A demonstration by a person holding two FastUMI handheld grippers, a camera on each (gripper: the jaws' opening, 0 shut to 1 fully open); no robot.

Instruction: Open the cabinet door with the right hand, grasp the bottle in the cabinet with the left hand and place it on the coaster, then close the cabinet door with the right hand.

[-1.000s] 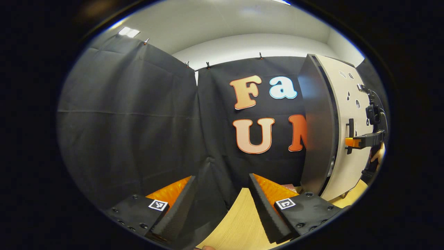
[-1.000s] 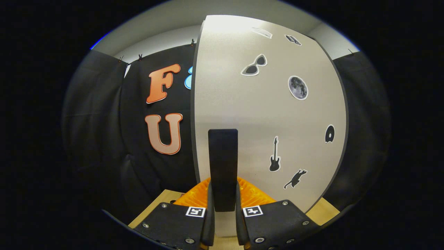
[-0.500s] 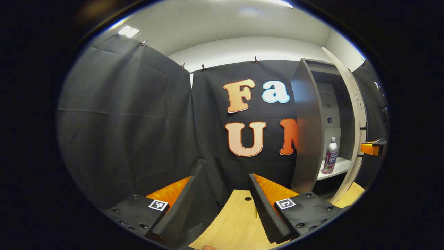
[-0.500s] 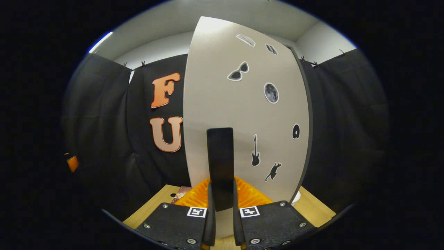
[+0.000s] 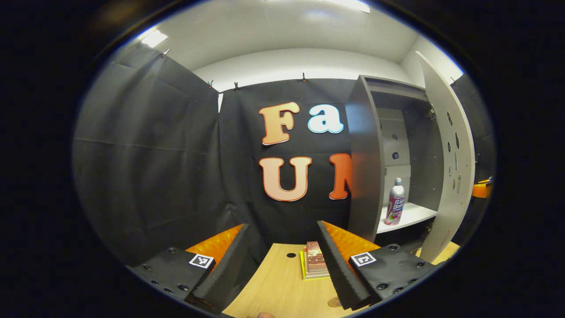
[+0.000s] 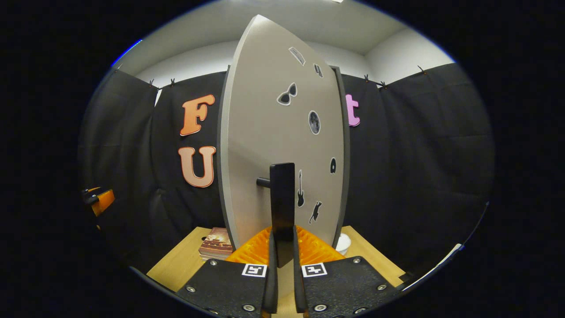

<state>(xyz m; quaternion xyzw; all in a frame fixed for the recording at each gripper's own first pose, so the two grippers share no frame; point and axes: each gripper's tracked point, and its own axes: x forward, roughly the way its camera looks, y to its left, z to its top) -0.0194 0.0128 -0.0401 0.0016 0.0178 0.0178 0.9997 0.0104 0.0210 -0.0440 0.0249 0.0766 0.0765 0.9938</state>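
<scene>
The grey cabinet [image 5: 364, 168] stands at the right of the left gripper view with its door [image 5: 446, 163] swung wide. Inside, a white bottle with a pink label [image 5: 395, 202] stands upright on the white shelf [image 5: 415, 215]. My left gripper [image 5: 282, 227] is open, holds nothing, and is well short of the cabinet, over the wooden table [image 5: 282, 287]. A small brown disc [image 5: 334, 302] peeks out by its right finger. In the right gripper view my right gripper [image 6: 282, 240] is shut on the door's black handle [image 6: 282, 198]; the door [image 6: 273, 145] stands nearly edge-on.
A stack of books [image 5: 314, 264] lies on the table between the left gripper's fingers, also in the right gripper view as books [image 6: 215, 242] left of the door. A small hole [image 5: 291, 255] marks the tabletop. A white round object [image 6: 343, 242] sits behind the door's foot.
The right gripper has pulled the door from nearly closed to wide open, uncovering the bottle and shelf. The left gripper view has shifted, bringing the books into sight.
</scene>
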